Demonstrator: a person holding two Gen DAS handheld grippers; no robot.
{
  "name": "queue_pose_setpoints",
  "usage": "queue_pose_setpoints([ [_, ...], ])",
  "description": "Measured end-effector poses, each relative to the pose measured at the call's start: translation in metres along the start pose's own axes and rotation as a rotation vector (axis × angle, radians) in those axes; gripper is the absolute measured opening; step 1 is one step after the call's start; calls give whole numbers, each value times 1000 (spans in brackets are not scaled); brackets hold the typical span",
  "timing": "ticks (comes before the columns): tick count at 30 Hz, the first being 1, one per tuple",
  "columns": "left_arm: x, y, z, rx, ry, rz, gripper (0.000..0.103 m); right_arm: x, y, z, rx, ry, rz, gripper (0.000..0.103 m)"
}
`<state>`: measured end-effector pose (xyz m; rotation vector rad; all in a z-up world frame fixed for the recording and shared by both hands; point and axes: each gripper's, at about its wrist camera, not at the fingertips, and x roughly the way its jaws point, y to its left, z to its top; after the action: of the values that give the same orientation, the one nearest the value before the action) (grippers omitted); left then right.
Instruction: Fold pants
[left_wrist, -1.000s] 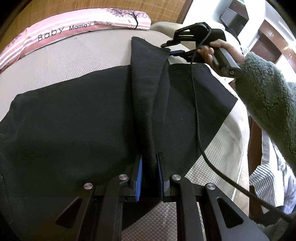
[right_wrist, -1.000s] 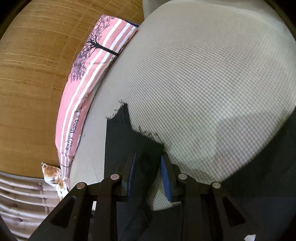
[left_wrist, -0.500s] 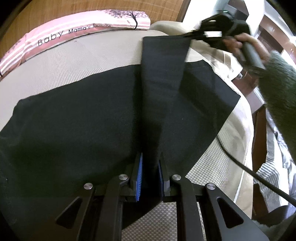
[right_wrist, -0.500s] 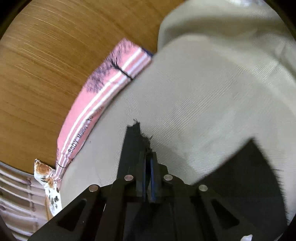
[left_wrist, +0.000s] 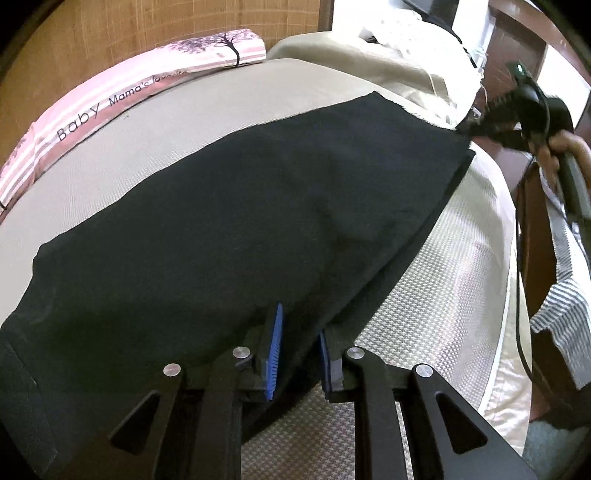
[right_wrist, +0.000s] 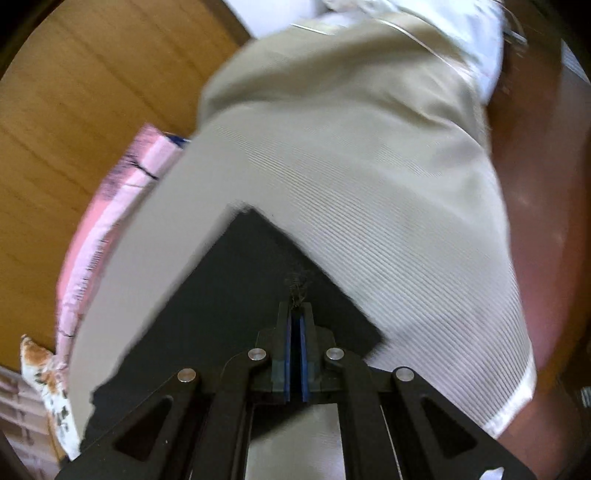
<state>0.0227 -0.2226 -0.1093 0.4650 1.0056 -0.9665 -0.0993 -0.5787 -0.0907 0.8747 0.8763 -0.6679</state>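
Note:
The black pants (left_wrist: 229, 221) lie spread over a beige bed (left_wrist: 207, 110). My left gripper (left_wrist: 298, 343) holds a near edge of the pants between its blue pads, with cloth in the gap. My right gripper (left_wrist: 476, 127) shows at the far right of the left wrist view, shut on the far corner of the pants at the bed's right edge. In the right wrist view the right gripper (right_wrist: 294, 317) is pinched on the frayed corner of the pants (right_wrist: 240, 288), held above the bed (right_wrist: 369, 184).
A pink striped pillow (left_wrist: 122, 99) lies along the far side by the wooden headboard (left_wrist: 110, 44). A rumpled beige cover (left_wrist: 388, 62) is piled at the far right. A cable (left_wrist: 519, 295) hangs past the right bed edge. A striped cloth (left_wrist: 561, 306) lies off the bed.
My right gripper closed on the pants' corner and carried it right, laying the raised fold flat across the other half. My left gripper kept its grip.

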Motion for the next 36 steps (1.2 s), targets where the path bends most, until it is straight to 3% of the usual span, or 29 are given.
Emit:
queue_pose_setpoints([
  [5,0,-3,-2,16,7,9,19,3,-10,-2,27,-6,10,3],
  [13,-3,0,-6,26,21,-19,22,18,-12,-6,-7,1,-52,3],
  [15,-4,2,-7,15,25,-28,25,17,-9,-4,-16,11,-46,12],
  [18,-8,10,-7,-37,34,-64,32,6,-2,-5,-24,12,-56,44],
  [20,-15,16,-9,-74,32,-89,43,-9,6,-5,-52,-24,-94,46],
  [24,-44,36,-12,-127,-27,-112,49,-36,29,-2,-116,-79,-96,46],
  [27,-68,63,-14,-202,-103,-64,52,-43,68,-3,-214,-77,-36,46],
  [29,-81,87,-16,-272,-144,12,54,-37,108,-11,-310,-38,37,46],
  [36,-98,168,-48,-500,-168,238,54,27,265,-79,-651,202,270,46],
])
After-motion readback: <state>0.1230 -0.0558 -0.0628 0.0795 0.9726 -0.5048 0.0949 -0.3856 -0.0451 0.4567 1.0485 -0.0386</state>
